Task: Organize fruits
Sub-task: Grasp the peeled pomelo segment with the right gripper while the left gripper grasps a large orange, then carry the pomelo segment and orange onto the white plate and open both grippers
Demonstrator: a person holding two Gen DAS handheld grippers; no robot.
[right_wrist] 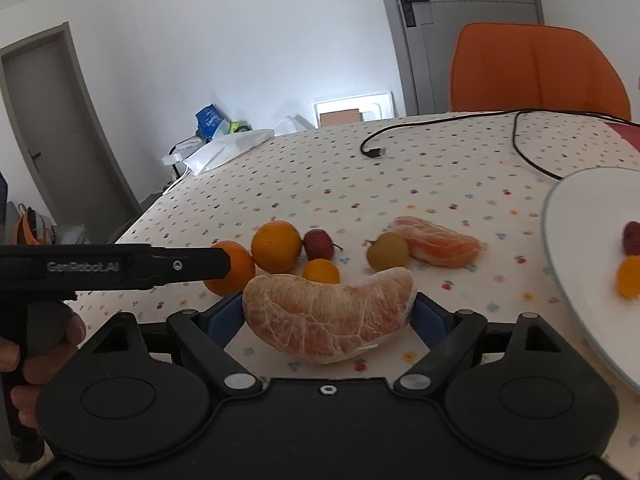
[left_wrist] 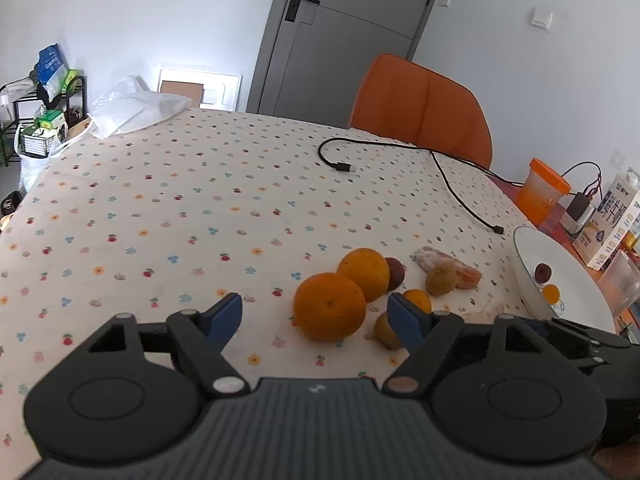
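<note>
Task early, by my read. The white plate (right_wrist: 576,240), at 3 o'clock in the right wrist view, carries only a small red fruit (right_wrist: 632,237) and a small orange fruit (right_wrist: 629,277). Right tongs (right_wrist: 330,312) clamped on a peeled citrus segment (right_wrist: 328,314), held above the surface (left_wrist: 160,200), not yet over the plate. Left tongs (left_wrist: 316,316) apart, empty, low by the near orange (left_wrist: 329,306). Still on the surface: second orange (left_wrist: 364,273), a second peeled segment (right_wrist: 438,241), several small fruits. Most remains unsorted.
</note>
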